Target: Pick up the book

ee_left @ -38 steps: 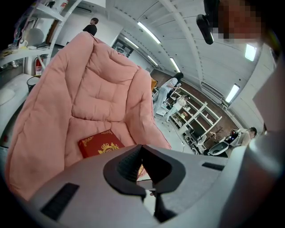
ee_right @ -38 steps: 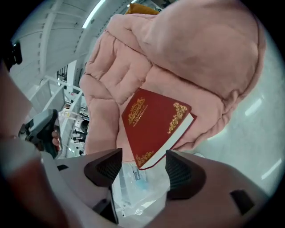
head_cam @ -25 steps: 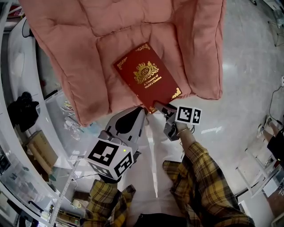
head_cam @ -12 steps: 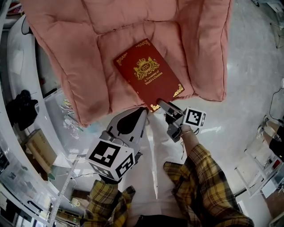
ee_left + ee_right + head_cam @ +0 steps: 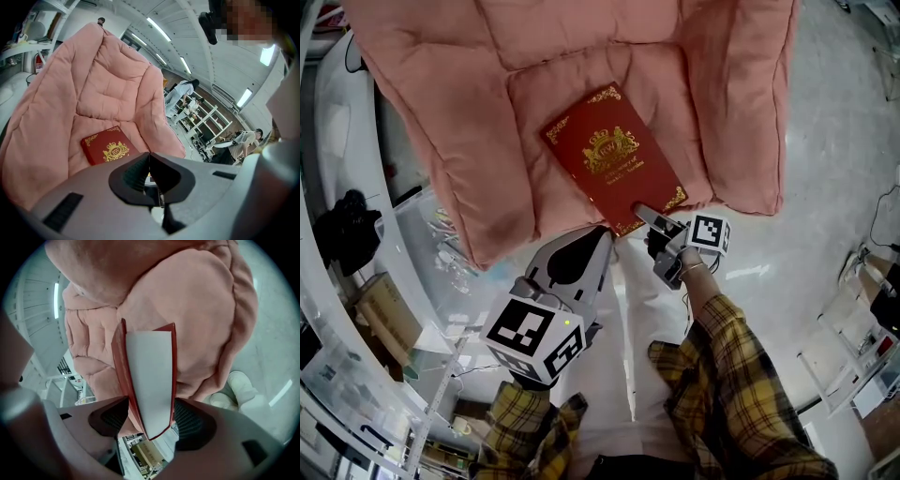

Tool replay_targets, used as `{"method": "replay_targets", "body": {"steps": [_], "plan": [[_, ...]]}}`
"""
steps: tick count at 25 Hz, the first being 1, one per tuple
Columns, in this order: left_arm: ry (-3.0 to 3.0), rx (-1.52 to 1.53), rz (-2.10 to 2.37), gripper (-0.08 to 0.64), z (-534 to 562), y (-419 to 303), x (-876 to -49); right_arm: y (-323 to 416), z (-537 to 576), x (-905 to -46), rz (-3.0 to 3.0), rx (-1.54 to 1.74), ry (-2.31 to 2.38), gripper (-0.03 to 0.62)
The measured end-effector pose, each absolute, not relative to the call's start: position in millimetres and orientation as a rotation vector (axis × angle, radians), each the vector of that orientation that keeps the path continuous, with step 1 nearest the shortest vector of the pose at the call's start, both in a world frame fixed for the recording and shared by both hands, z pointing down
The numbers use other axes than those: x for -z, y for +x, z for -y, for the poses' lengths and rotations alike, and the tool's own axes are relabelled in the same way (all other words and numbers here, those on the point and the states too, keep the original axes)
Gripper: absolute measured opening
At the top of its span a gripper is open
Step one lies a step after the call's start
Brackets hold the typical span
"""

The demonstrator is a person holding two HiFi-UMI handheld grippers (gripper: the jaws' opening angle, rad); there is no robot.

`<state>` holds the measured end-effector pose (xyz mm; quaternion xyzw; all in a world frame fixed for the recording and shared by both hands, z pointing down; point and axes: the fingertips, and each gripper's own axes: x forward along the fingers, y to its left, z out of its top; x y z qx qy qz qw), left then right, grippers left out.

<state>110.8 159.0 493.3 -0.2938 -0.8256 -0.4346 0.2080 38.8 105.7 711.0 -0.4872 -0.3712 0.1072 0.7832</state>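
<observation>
My right gripper (image 5: 645, 216) is closed on the book (image 5: 609, 159). In the right gripper view the red covers and the white page block fill the gap between the two pads, and each pad presses on a cover. The grip is at the book's corner nearest to me; the rest of the book stretches away in front of the jaws and lies flat on the seat of a pink cushioned chair (image 5: 487, 141). One finger (image 5: 649, 217) lies on top of the cover; the other is hidden under the book. Nothing stands between the gripper and the book. The padded arm of the chair bulges just to the right of the jaws, and below it I see a white shoe (image 5: 234, 385) on the pale floor (image 5: 834, 141).

The right forearm, in a yellow checked sleeve (image 5: 741, 394), comes from behind the gripper, whose marker cube (image 5: 710, 234) sits at its rear.

My left gripper (image 5: 598, 234) hangs just to the left of the right one, near the seat's front edge. Its jaws are pressed together with nothing in them, and they point at the chair.

Further left stands a clear box (image 5: 431, 225); I cannot make out its contents.
</observation>
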Motion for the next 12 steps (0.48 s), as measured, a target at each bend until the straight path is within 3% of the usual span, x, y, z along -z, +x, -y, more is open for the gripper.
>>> {"method": "replay_targets", "body": {"steps": [12], "plan": [[-0.818, 1.207, 2.293, 0.003, -142.8, 113.3, -507.3, 35.8, -101.0, -695.1, 0.891, -0.291, -1.275, 0.287]]}}
